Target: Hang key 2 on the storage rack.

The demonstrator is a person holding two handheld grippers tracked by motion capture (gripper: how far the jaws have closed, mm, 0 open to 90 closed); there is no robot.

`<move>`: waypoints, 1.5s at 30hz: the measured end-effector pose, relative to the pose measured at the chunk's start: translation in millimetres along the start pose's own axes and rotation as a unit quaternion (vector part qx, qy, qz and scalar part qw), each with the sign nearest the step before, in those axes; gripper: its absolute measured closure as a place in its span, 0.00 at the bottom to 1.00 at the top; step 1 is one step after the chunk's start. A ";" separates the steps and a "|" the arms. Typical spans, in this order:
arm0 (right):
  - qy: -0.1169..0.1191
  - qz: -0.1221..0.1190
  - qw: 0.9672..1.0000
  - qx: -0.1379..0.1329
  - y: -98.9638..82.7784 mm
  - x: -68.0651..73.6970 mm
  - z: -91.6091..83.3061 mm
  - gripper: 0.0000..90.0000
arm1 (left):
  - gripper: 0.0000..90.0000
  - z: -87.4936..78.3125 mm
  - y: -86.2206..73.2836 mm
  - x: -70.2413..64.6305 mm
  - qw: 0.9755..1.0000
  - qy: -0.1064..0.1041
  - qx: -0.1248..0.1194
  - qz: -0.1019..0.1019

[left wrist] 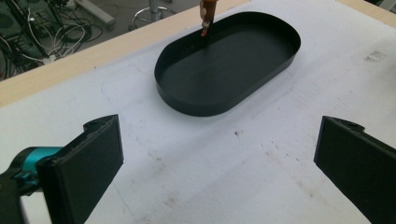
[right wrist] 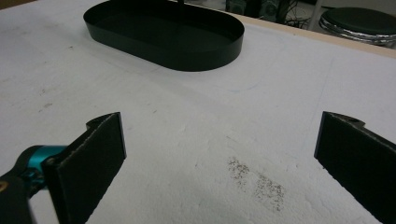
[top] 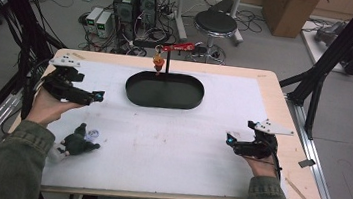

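While both tools rest apart-jawed and empty, left tool (top: 95, 95) and right tool (top: 230, 140) flank the worktop (top: 169, 144); a dark toy (top: 78, 141) lies near-left, the black tray (top: 164, 91) beyond; a square, low approach seems wise.

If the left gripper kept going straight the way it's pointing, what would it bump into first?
Probably the black oval tray. The left gripper has its jaws wide open with only bare white table cover between them, and the tray sits straight ahead. Depth is hard to judge, so it might skim the cover first.

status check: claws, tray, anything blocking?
Left claw open, empty. Right claw open, empty. Black tray empty. Dark toy near left sleeve, clear of tray.
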State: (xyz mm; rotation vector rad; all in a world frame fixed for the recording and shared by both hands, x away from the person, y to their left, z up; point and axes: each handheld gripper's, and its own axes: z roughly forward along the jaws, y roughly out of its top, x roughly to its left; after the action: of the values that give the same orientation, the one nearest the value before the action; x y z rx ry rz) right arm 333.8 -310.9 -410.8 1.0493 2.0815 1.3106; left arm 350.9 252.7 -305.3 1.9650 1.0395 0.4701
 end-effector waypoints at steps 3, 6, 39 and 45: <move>-0.001 -0.001 1.000 0.000 0.0 0.4 0.1 0.01 | 0.02 -2.3 -10.1 -0.7 1.000 0.000 0.005 0.000; 0.000 0.000 1.000 0.000 0.0 0.6 -0.1 0.01 | 0.02 -3.8 -20.6 -0.5 1.000 -0.003 0.008 -0.005; 0.002 -0.002 1.000 0.004 -0.1 2.3 0.5 0.01 | 0.02 -25.3 -113.1 7.0 0.996 -0.014 0.083 -0.041; 0.001 -0.003 1.000 0.003 0.0 2.4 0.6 0.01 | 0.02 -26.8 -126.8 6.1 0.993 -0.020 0.107 -0.041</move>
State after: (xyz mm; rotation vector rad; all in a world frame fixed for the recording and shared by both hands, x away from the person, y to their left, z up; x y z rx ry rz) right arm 332.8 -308.6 -411.0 1.0445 2.0901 1.3045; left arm 274.7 309.3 -393.7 2.0997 1.1802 0.2842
